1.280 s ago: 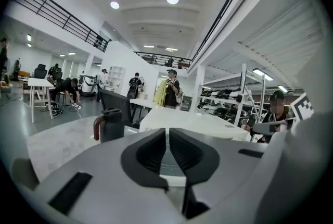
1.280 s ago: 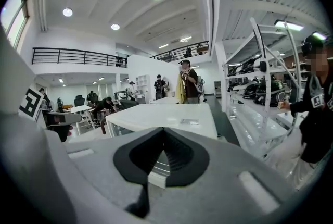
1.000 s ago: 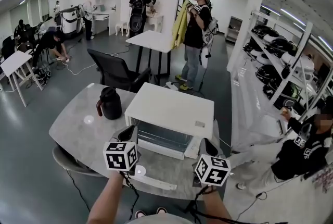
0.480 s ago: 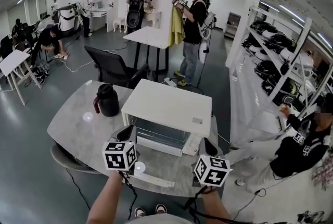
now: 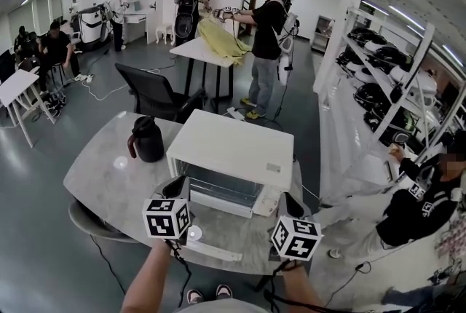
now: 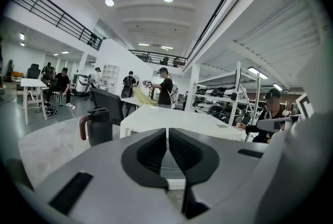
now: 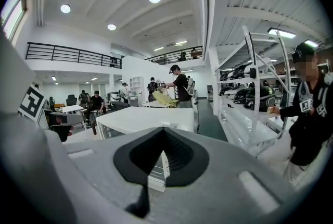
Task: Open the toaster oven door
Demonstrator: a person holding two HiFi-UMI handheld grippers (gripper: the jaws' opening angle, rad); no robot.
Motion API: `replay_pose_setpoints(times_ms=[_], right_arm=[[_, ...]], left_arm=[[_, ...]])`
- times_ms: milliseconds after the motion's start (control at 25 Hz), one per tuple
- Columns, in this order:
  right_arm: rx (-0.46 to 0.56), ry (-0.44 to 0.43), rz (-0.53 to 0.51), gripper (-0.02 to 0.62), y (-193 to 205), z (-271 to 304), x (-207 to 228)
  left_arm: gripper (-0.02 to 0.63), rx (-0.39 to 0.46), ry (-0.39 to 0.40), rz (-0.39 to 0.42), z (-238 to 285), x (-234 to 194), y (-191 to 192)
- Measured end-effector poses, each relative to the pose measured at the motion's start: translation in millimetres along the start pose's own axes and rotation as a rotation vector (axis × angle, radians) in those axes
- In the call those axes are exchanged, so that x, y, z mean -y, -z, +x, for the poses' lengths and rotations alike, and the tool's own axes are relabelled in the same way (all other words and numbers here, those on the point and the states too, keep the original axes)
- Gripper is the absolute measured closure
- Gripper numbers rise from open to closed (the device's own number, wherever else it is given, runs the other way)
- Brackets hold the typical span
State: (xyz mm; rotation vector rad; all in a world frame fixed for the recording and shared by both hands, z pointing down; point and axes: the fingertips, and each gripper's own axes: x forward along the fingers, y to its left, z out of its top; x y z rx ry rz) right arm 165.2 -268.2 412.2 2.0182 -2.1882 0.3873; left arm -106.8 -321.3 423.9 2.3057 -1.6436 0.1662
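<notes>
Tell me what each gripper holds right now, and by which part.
Nothing is held. The left gripper has its jaws almost together with nothing between them; the right gripper has its jaws shut and empty. Both sit in front of the toaster oven.

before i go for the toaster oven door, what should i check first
1. Jaws of the left gripper ready to take a handle: not ok, shut and empty.
2. Jaws of the right gripper ready: not ok, shut and empty.
3. toaster oven door not yet open: ok, it looks shut.
4. Door handle located: cannot tell, no view shows it clearly.
5. black thermal jug clear of the door: ok, it stands apart from the toaster oven, to its left in the head view.
</notes>
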Motion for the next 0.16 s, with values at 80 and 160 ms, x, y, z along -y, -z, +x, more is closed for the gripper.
replay_pose_setpoints(times_ms=[80,160], right_arm=[[-0.003,0.002,-0.002,0.591,2.6,0.3,-0.7],[-0.007,0.005,-0.006,0.591,4.8,0.2,-1.5]], left_arm=[[0.591,-0.002,-0.001,0.0,0.4,-1.7,2.4],[0.591,-0.004,-0.001,0.0,0.5,-3.2,4.7]])
